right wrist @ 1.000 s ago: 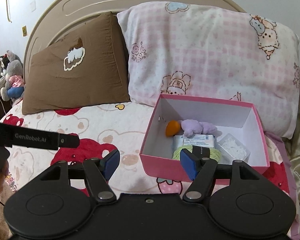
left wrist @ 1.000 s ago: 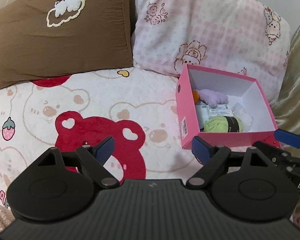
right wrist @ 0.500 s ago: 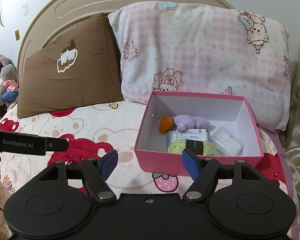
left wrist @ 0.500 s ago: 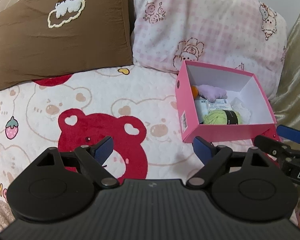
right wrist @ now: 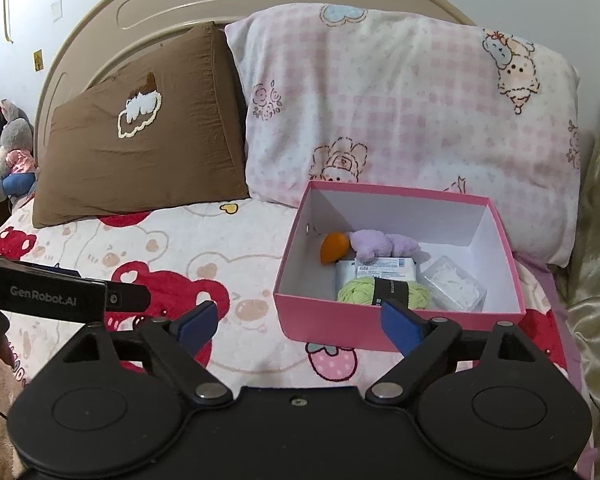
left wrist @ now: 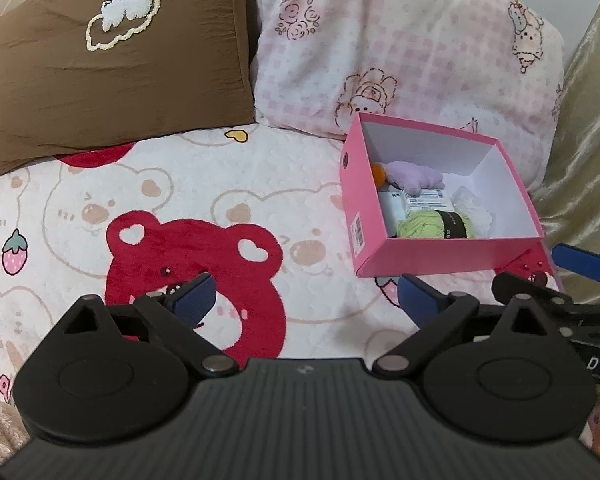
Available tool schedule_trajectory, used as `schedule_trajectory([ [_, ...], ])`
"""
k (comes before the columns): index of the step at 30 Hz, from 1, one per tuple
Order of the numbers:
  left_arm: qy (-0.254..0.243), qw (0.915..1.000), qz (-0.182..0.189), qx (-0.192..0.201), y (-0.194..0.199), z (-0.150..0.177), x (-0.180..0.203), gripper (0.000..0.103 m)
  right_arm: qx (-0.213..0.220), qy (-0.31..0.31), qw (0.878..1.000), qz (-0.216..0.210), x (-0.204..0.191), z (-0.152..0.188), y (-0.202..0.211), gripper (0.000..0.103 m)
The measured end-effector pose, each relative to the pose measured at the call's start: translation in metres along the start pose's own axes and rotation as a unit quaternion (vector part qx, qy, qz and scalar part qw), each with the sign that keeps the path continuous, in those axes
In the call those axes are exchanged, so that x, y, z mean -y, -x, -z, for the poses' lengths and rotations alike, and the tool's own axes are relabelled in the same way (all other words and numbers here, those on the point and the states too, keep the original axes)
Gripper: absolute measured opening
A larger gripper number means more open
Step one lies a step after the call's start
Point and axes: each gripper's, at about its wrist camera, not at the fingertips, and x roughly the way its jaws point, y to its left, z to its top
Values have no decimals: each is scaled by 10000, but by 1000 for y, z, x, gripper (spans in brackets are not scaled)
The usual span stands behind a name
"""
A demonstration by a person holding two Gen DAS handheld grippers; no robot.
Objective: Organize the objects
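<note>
Both grippers were opening wider than a moment before, the left gripper [left wrist: 306,294] and right gripper [right wrist: 300,318] holding nothing. The yarn [right wrist: 384,292] lay inside the pink box [right wrist: 400,320], so tidying looked nearly done.

The right tongs [right wrist: 298,318] are opening, nothing between them, above the bed [right wrist: 204,248] before a pink box [right wrist: 340,320] holding green yarn [right wrist: 358,292].
</note>
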Motion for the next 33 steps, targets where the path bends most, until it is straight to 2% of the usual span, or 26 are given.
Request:
schedule_trajectory([
  [8, -25, 10000, -8, -77, 1, -1, 0, 103, -154, -63, 9998, 70, 1, 0, -2, 103],
  [14, -128, 9996, -114, -220, -2, 2, 2, 103, -304, -128, 9994, 123, 3, 1, -5, 103],
  [26, 126, 9989, -193, -417, -4, 1, -2, 103, -366, -253, 9987, 254, 6, -1, -2, 103],
  [33, 59, 9976, -412, -558, -11, 0, -4, 103, -423, -200, 9982, 371, 2, -2, -2, 103],
])
